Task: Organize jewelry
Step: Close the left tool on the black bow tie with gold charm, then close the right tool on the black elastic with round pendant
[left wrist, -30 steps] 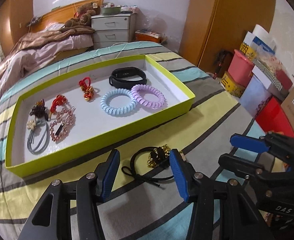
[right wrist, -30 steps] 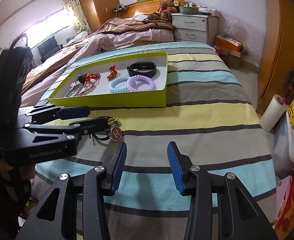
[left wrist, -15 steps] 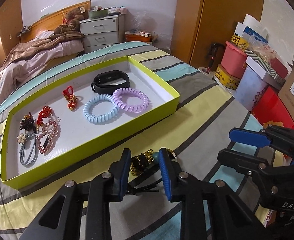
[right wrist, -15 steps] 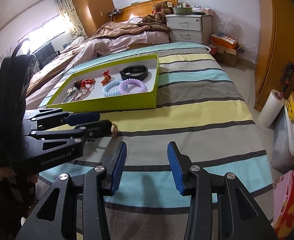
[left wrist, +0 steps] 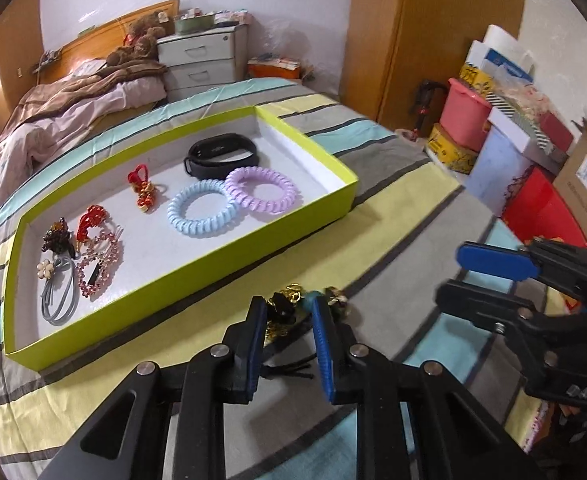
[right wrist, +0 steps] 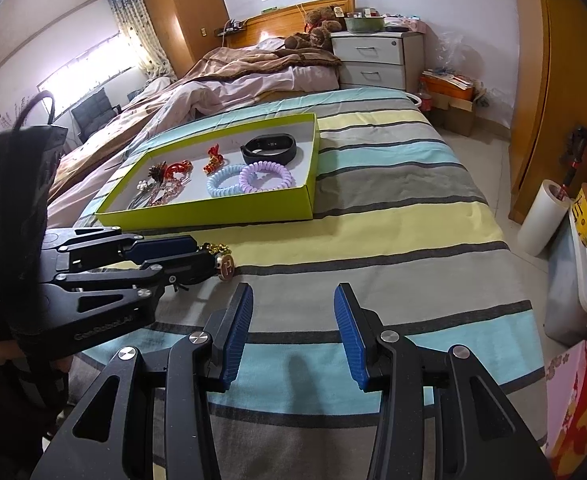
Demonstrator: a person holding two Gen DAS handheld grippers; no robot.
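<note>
Jewelry is seen in the left wrist view spread inside a shallow lime-green tray (left wrist: 335, 208) that lies on the striped bedspread (left wrist: 397, 184). Within the tray, a black wristband (left wrist: 221, 154) is placed toward its far right corner, with a lilac spiral hair tie (left wrist: 261, 194) and a pale blue spiral hair tie (left wrist: 199, 214) touching each other just in front of it. A red-and-gold charm (left wrist: 144, 190) is set near the tray's middle, and toward the left end a red ornament (left wrist: 89, 220), a pink beaded bracelet (left wrist: 99, 268), a grey hair elastic with a flower (left wrist: 55, 292) and a dark beaded cluster (left wrist: 57, 236) are gathered close together. In front of the tray's near wall, the left tongs (left wrist: 287, 322) are pressed in on a black-and-gold hair tie (left wrist: 283, 306), whose black cord ends trail below between the blue pads. The right tongs (left wrist: 477, 280) are seen at the right edge, spread apart.

In the right wrist view, the right tongs (right wrist: 291, 322) are held spread above the bedspread (right wrist: 393, 248), with nothing between the blue pads. At the left, the left tongs (right wrist: 203, 256) are seen side-on, pinched on the hair tie (right wrist: 221, 256), whose gold chain and round gold pendant stick out past the tips, just outside the near wall of the tray (right wrist: 213, 214). A wooden nightstand (right wrist: 373, 60) is seen beyond the bed.
</note>
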